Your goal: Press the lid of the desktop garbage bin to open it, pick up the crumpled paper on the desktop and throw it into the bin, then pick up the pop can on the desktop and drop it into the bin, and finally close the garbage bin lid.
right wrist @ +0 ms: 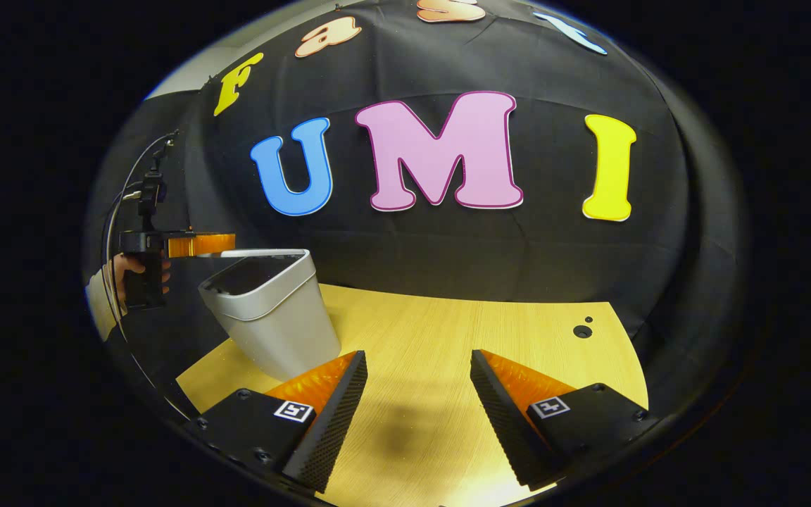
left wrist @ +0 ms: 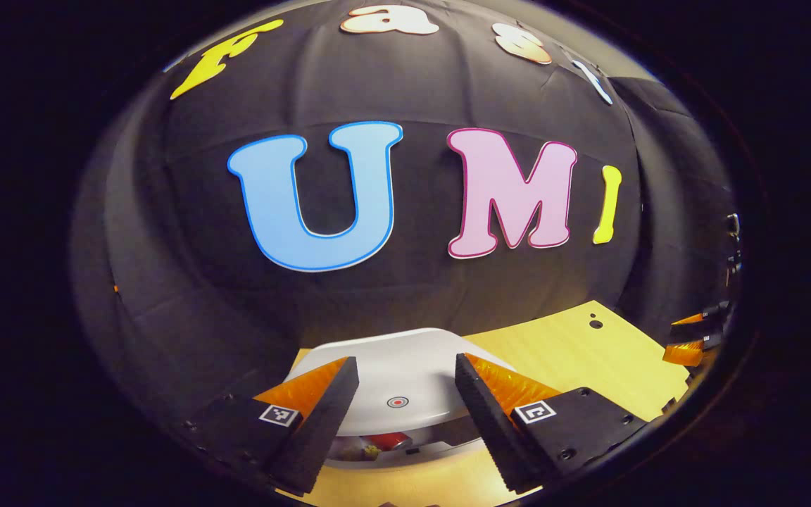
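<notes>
Left gripper (left wrist: 405,394): I have it held level above the bin, fingers pointing forward over the lid, jaws spread wide with nothing between them
Left gripper from the other side (right wrist: 198,244): I see it at the far left of the right gripper view, horizontal at the bin's top edge; from here I cannot tell whether it touches the lid
Hand (right wrist: 139,271): wrapped around the left gripper's upright grip, with a pale sleeve (right wrist: 101,303) trailing below it
Right gripper (right wrist: 419,394): I hold it low over the table (right wrist: 448,338), well apart from the bin, jaws apart and empty, tilted slightly down toward the wood
Bin (right wrist: 275,317): grey, standing on the table's left part in the right gripper view
Lid (left wrist: 391,366): white, with a small red ring mark on its front, sitting just between my left fingers in view, its near edge raised with a gap under it
Inside the bin: under the lid's near edge I glimpse something red (left wrist: 388,442) and something pale; too hidden to name
</notes>
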### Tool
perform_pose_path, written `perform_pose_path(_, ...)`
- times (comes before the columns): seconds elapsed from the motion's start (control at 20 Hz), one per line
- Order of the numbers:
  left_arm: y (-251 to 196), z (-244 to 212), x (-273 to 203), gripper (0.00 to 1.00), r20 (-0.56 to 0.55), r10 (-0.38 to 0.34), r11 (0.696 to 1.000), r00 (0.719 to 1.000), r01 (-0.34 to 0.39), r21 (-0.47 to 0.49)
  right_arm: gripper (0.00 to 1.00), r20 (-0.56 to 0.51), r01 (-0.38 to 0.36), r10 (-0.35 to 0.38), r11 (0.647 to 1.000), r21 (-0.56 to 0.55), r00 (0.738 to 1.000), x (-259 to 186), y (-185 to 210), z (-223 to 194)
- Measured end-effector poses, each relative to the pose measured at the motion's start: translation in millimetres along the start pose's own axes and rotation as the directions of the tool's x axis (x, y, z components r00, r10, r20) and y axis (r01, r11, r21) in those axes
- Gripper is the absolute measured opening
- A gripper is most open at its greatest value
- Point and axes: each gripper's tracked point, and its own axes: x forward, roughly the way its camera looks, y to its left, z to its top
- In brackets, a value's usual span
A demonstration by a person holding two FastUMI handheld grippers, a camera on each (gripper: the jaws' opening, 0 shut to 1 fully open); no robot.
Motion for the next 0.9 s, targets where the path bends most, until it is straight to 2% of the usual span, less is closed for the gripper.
perform_pose_path(0.05, -1, -9, 1, 0.96, -0.027, -0.002, 1.000, 1.000, 0.002, -0.015, 0.95, 0.001, 0.003, -0.003, 1.000, -0.002, 1.000, -1, -1, 0)
perform_pose_path(0.15, -3, -26, 3, 0.97, -0.067, -0.003, 1.000, 0.998, 0.004, 0.016, 0.95, 0.005, 0.007, -0.007, 1.000, -0.001, 1.000, -3, -2, 0)
perform_pose_path(0.25, -2, -33, 6, 0.96, -0.098, 0.001, 0.999, 0.995, 0.003, 0.045, 0.95, 0.003, 0.009, -0.009, 1.000, 0.005, 1.000, -4, -4, -1)
perform_pose_path(0.4, -3, -42, 4, 0.96, -0.164, -0.012, 1.000, 0.986, 0.016, 0.022, 0.95, 0.001, 0.014, -0.014, 1.000, 0.011, 1.000, -8, -4, -6)
perform_pose_path(0.6, -7, -49, 11, 0.98, -0.204, -0.020, 0.997, 0.979, 0.035, 0.069, 0.95, -0.006, 0.016, -0.016, 1.000, 0.014, 1.000, -9, -5, -14)
perform_pose_path(0.75, -6, -51, 9, 0.98, -0.235, -0.009, 0.999, 0.972, 0.018, 0.038, 0.95, -0.007, 0.017, -0.016, 1.000, 0.017, 1.000, -11, -3, -16)
perform_pose_path(0.9, -7, -53, 11, 0.98, -0.234, -0.028, 1.000, 0.972, 0.025, -0.015, 0.95, -0.002, 0.012, -0.012, 1.000, 0.019, 1.000, -12, -1, -15)
